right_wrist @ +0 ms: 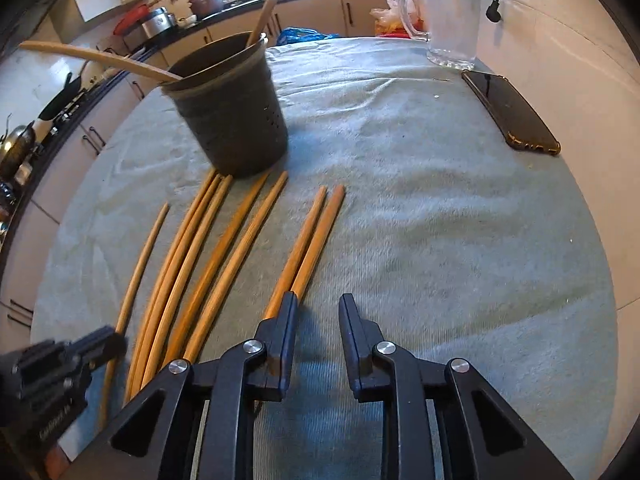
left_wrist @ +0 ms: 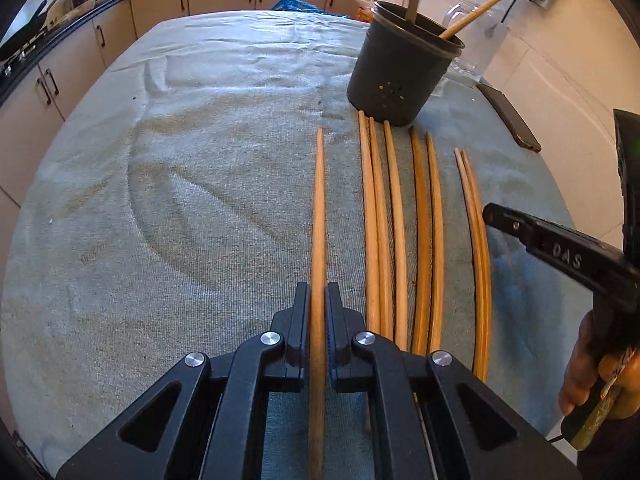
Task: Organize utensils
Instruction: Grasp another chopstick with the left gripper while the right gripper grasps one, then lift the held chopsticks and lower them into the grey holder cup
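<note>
On the far left of the row lies a single wooden chopstick (left_wrist: 319,216), set apart from the others on the grey-blue towel (left_wrist: 180,184) that covers the table. The left gripper (left_wrist: 319,300) is pinched tight on that chopstick near its thick end, one black finger against each side.

To its right come three chopsticks (left_wrist: 382,224) close together, then a pair (left_wrist: 429,240), then another pair (right_wrist: 310,240) lying against each other; all point towards the black utensil holder (left_wrist: 394,68). The holder stands upright just beyond their tips, with small holes in its wall, and two wooden utensils (right_wrist: 100,58) lean out of it.

The right gripper (right_wrist: 316,312) sits at the near end of the last pair. Its jaws stand partly apart, nothing between them: the left finger lies over the ends of that pair, the right finger is over bare towel. Raised letters on its finger read "DAS" (seen from the left wrist camera).

Further right, a dark phone (right_wrist: 510,110) lies flat near the table edge, and a clear glass jug (right_wrist: 452,20) stands behind it.
</note>
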`<state>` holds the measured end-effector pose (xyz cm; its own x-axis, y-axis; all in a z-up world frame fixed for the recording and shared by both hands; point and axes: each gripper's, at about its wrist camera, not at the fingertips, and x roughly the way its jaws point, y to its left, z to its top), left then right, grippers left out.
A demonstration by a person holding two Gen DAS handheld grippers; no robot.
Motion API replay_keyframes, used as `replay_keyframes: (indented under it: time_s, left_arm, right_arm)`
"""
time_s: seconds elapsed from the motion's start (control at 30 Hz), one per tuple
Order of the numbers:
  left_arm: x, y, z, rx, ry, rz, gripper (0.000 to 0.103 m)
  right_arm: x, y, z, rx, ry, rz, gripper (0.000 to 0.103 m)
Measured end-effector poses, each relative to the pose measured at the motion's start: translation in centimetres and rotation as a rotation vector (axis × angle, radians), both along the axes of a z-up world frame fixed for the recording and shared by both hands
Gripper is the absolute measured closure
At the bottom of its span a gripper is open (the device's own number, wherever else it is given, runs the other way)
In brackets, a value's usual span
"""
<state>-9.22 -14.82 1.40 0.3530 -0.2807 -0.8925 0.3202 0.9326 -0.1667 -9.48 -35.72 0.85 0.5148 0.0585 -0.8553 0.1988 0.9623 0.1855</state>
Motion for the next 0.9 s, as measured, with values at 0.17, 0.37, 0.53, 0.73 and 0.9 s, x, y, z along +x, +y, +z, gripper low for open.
replay_keyframes:
  time_s: [0.17,0.37,0.53,0.73,0.9]
  left_arm:
    - [0.3,-0.1,0.0,0.003,0.01,0.018,0.096]
    - [0.7,0.2,0.0,-0.028,0.036,0.05,0.096]
    - [1.0,0.5,-0.1,-0.046,0.04,0.034,0.096]
    - [1.1,0.2,-0.1,-0.04,0.025,0.035,0.096]
    - [2.1,0.0,-0.2,-0.046,0.03,0.048,0.096]
  right_arm:
    - [1.3,-0.5,0.3,-0.042,0.053,-0.019,0.087]
    - [1.5,-1.8,2.0,0.115,0.023,-0.038,0.087]
    - [1.2,-0.5,2.9,0.075,0.009,0.018,0.087]
    - [2.1,0.0,2.7,0.064,0.021,-0.004,0.087]
    - [2.7,0.8,2.6,0.007,0.032,-0.008,0.087]
